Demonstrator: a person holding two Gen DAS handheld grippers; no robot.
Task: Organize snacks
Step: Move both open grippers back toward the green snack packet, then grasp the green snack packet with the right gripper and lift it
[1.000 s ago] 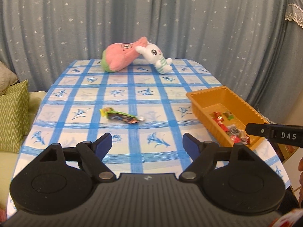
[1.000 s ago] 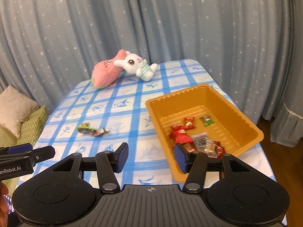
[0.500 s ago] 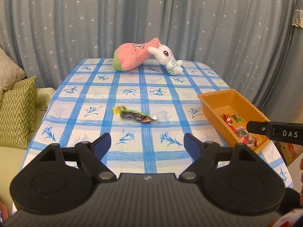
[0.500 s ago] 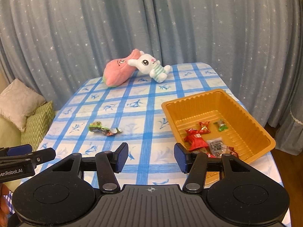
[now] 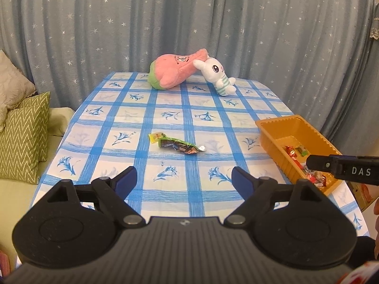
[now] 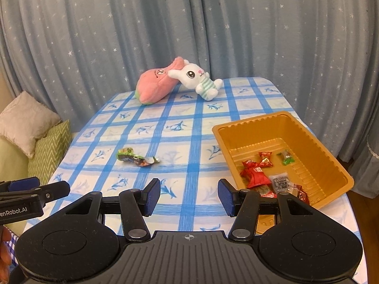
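White letters "DAS" stood on the right hand-held gripper [image 5: 350, 170], seen from the left wrist. The left hand-held gripper [image 6: 21, 203] bore "enRobot.AI", cut off at the frame edge. Snack wrapper print was unreadable.

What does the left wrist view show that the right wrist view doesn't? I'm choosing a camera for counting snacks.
Only the left wrist view shows the yellow wrapper beside the loose snack clearly. Only the right wrist view shows the orange tray's whole floor, with the green candy and red packets. Both show the loose snack packet, the plush toys and open hand-held grippers.

Snack packet [image 5: 175, 144] lies left of tray [image 5: 279, 123], before plush toys [image 5: 189, 71].
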